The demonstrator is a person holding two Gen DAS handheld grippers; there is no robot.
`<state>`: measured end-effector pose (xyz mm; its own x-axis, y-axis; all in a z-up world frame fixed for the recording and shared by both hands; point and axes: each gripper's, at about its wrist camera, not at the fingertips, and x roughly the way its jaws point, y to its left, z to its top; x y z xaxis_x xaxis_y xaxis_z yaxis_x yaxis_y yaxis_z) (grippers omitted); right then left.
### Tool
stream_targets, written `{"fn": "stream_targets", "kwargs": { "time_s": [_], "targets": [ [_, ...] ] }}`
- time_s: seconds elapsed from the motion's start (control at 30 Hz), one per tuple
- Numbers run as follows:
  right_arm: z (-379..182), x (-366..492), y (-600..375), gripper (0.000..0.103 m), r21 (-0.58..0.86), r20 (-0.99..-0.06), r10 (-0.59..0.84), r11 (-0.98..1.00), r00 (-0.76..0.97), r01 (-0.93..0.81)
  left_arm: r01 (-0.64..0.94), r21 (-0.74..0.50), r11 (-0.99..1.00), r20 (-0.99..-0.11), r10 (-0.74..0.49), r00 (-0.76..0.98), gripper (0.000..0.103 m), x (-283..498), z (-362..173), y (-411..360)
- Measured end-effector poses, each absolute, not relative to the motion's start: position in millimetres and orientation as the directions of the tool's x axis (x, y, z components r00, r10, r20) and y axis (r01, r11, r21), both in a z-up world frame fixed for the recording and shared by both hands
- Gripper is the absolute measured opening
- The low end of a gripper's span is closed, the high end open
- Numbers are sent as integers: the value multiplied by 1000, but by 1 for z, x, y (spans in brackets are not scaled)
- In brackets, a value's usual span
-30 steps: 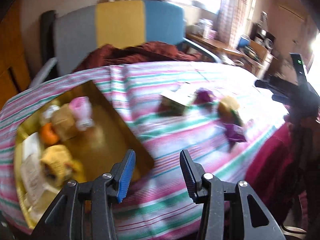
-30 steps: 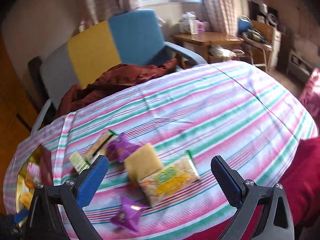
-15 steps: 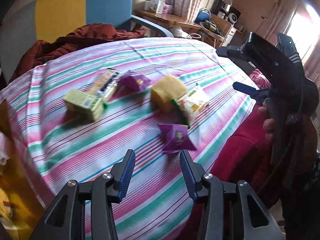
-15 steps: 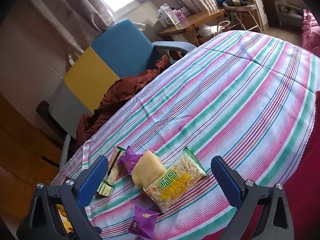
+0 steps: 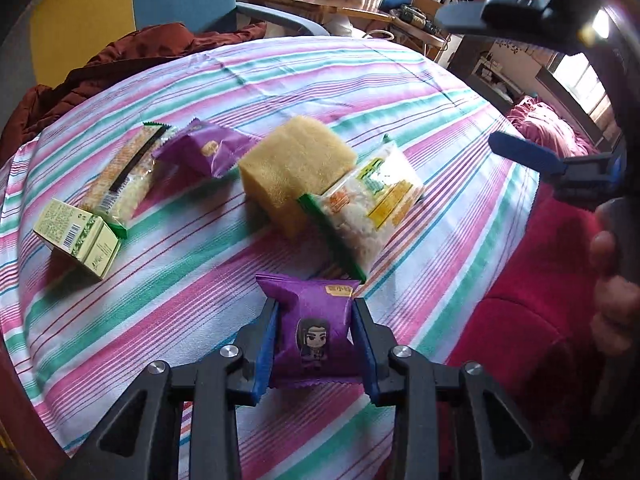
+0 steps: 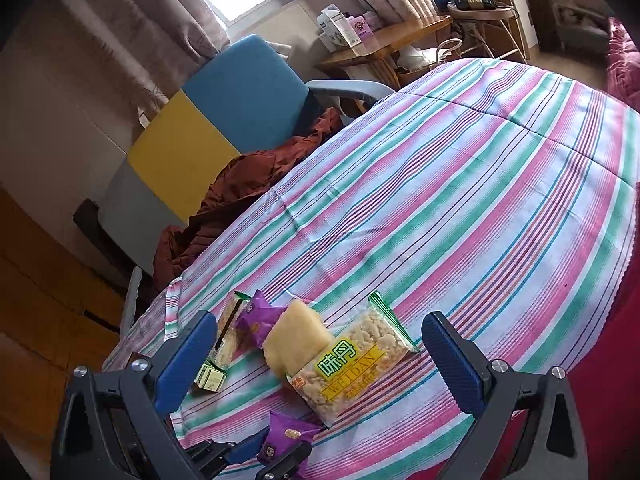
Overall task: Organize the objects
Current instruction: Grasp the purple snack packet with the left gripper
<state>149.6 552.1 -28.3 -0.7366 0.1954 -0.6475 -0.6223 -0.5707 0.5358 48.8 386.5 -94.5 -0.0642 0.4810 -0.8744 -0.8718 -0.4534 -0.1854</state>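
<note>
A purple snack packet (image 5: 314,336) with a cartoon figure lies near the front edge of the striped table (image 5: 160,320). My left gripper (image 5: 315,312) has its blue pads pressed against both sides, shut on it. The right wrist view shows the same packet (image 6: 286,438) at the bottom. Behind it lie a WEIDAN snack bag (image 5: 368,204), a yellow cake block (image 5: 296,172), a second purple packet (image 5: 208,148), a long bar packet (image 5: 124,172) and a small green box (image 5: 78,236). My right gripper (image 6: 320,344) hangs wide open above the table, holding nothing.
A blue, yellow and grey chair (image 6: 224,120) with a rust-red jacket (image 6: 256,184) stands behind the table. A wooden side table (image 6: 384,48) with boxes is farther back. Red fabric (image 5: 520,320) lies past the table's right edge, beside a person's hand (image 5: 612,280).
The left view swung from the gold tray at the left over to the snacks. My left gripper came down around the near purple packet and its fingers narrowed onto it. The right gripper stayed open.
</note>
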Motion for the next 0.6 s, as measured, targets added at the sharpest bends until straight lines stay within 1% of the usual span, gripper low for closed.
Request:
{"fn": "stream_targets", "kwargs": {
  "time_s": [0.13, 0.27, 0.43, 0.6],
  "targets": [
    [-29, 148, 553, 103, 533, -654, 190, -571, -732, -625, -877, -159, -454, -860, 500, -103, 35, 49, -95, 371],
    [-31, 147, 553, 103, 533, -663, 179, -569, -727, -626, -854, -148, -499, -848, 509, -151, 35, 38, -98, 336],
    [-40, 139, 556, 103, 526, -710, 125, -561, -693, -640, -818, -146, -556, -839, 507, -195, 34, 27, -99, 294],
    [-46, 133, 555, 103, 494, -748, 112, -563, -654, -662, -817, -127, -562, -828, 514, -224, 35, 31, -101, 289]
  ]
}}
